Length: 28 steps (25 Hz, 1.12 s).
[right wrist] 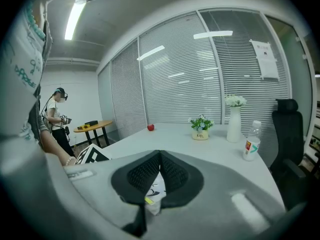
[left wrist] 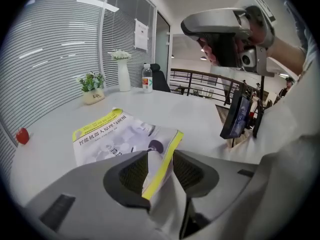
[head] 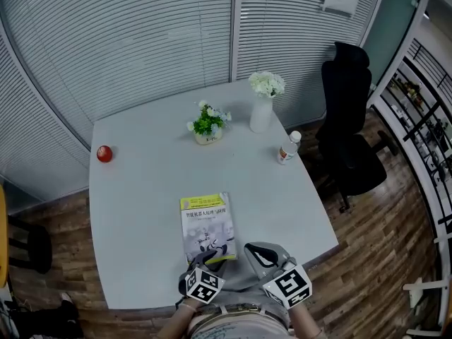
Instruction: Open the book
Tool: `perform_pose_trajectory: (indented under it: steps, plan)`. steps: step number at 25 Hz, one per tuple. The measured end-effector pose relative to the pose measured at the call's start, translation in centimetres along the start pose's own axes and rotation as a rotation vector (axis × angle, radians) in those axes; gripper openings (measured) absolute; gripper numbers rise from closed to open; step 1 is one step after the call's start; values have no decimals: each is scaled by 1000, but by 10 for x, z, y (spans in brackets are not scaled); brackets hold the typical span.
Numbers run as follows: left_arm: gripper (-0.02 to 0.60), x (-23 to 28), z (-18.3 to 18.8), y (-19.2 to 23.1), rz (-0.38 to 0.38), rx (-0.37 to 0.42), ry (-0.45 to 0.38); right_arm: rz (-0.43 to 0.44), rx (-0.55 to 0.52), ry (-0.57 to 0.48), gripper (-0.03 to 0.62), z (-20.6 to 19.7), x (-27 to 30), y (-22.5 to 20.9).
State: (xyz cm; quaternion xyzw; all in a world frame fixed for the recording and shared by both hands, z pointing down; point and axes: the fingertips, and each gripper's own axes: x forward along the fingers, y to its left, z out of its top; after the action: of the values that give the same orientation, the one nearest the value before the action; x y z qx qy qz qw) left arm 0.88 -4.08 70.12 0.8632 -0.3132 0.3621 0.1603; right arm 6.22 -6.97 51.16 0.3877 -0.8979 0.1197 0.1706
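Fingers (left wrist: pixel 131 178) of left gripper (left wrist: pixel 161 156) clamp, hide book (left wrist: pixel 115 136) corner; right gripper (right wrist: pixel 160 154) closed.

book (left wrist: pixel 117 136) title: "智能机器人原理与应用" | plant pot (right wrist: pixel 200 134) label: "Life"

Grey left gripper (head: pixel 214 259) and right gripper (head: pixel 254 248), black ribbed jaws, black-and-white marker cubes (head: pixel 203 285)

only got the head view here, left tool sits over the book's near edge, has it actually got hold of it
observer: yes, the left gripper view shows the left tool clamped on the book at its yellow-edged near corner.
operator: and the right tool
observer: the right tool has its tips together, a bit of the book showing behind them.
operator: anyone else around
observer: a person stands by a round table, far left in the right gripper view.
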Motion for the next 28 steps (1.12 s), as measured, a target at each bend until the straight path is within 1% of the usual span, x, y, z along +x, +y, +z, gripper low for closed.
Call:
perform_pose_trajectory:
  steps: [2, 5, 7, 10, 13, 15, 23, 28]
  plan:
    - [146, 4, -1, -5, -7, 58, 17, -1, -3, -1, 3, 0, -2, 1]
    - [107, 11, -4, -14, -21, 180, 49, -12, -3, -3, 3, 1, -3, -1]
    - [81, 12, -4, -17, -22, 217, 56, -25, 5, -19, 3, 2, -6, -3]
    - [54, 9, -2, -17, -14, 204, 36, -33, 31, -36, 3, 1, -9, -4]
    - [22, 5, 2, -12, 2, 178, 7, -28, 39, -30, 3, -2, -9, -1]
    - [11, 4, 4, -9, 11, 159, -5, -27, 38, -23, 3, -5, -7, -1]
    - [5, 4, 4, -7, 9, 113, -5, -28, 35, -19, 3, -5, -8, -2]
    - [5, 1, 6, -4, 8, 68, -18, -19, 27, -4, 3, -6, -5, 1]
